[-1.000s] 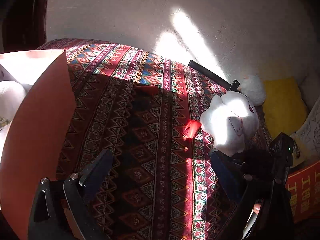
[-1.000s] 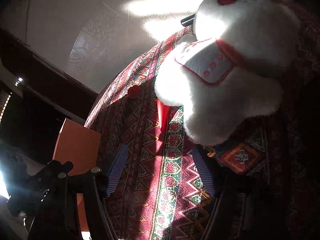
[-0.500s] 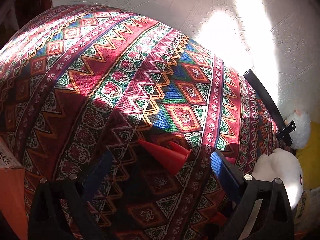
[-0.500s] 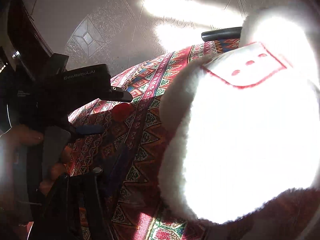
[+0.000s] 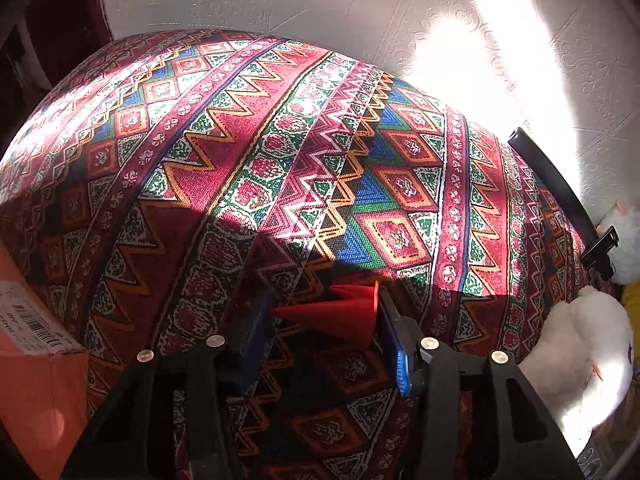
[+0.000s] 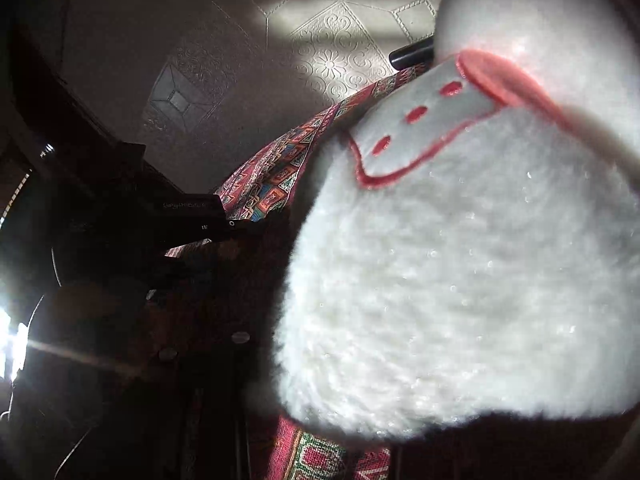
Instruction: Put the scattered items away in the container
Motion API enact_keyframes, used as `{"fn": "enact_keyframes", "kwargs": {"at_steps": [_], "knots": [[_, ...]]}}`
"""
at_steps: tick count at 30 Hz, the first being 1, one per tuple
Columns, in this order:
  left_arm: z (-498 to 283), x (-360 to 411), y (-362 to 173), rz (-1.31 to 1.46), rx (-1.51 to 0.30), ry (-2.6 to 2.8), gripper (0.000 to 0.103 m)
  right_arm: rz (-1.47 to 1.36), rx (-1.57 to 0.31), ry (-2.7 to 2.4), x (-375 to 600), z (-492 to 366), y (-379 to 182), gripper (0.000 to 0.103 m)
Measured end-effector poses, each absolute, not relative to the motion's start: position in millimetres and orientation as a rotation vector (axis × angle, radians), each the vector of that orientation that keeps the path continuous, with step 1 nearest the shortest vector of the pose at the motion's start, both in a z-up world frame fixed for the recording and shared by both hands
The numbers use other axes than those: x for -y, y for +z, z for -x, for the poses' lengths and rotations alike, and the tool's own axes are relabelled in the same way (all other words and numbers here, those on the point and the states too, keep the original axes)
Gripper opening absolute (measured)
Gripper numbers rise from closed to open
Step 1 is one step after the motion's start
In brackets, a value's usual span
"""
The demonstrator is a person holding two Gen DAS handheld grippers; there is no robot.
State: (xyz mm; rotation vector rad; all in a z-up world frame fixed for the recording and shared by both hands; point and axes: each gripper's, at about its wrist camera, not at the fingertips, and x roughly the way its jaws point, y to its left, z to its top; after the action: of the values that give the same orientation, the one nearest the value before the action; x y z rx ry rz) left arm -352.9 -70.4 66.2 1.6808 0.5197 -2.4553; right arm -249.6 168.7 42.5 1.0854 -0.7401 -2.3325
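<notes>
left gripper (image 5: 324, 320) just closed, pinched on cone (image 5: 336, 316) | right gripper closing, plush (image 6: 460, 260) pressed close ahead, grip cannot be told

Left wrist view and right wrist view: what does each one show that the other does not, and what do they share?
Only the left wrist view shows the red cone between the left gripper's fingers, which have just been closing, and the orange box. Only the right wrist view shows the plush toy's bib with red dots. Both show the white plush toy, the patterned cloth and the embossed wall.
</notes>
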Motion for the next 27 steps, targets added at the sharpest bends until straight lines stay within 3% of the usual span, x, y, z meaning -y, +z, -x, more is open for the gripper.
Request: {"fn": "enact_keyframes", "kwargs": {"at_steps": [5, 15, 23, 27], "knots": [[315, 75, 94, -1.697, -0.651, -2.535, 0.048, -1.041, 0.955, -2.109, -179, 253, 36, 0.030], [101, 120, 188, -1.469, -0.818, -2.804, 0.049, -1.021, 1.014, -2.023, -171, 210, 24, 0.030], [-17, 238, 228, -1.090, -0.853, -2.852, 0.049, -1.022, 1.493, -1.687, -168, 118, 18, 0.029], [-35, 302, 252, -0.831, -0.678, -2.824, 0.049, -0.985, 1.271, -1.717, -109, 104, 103, 0.029]]}}
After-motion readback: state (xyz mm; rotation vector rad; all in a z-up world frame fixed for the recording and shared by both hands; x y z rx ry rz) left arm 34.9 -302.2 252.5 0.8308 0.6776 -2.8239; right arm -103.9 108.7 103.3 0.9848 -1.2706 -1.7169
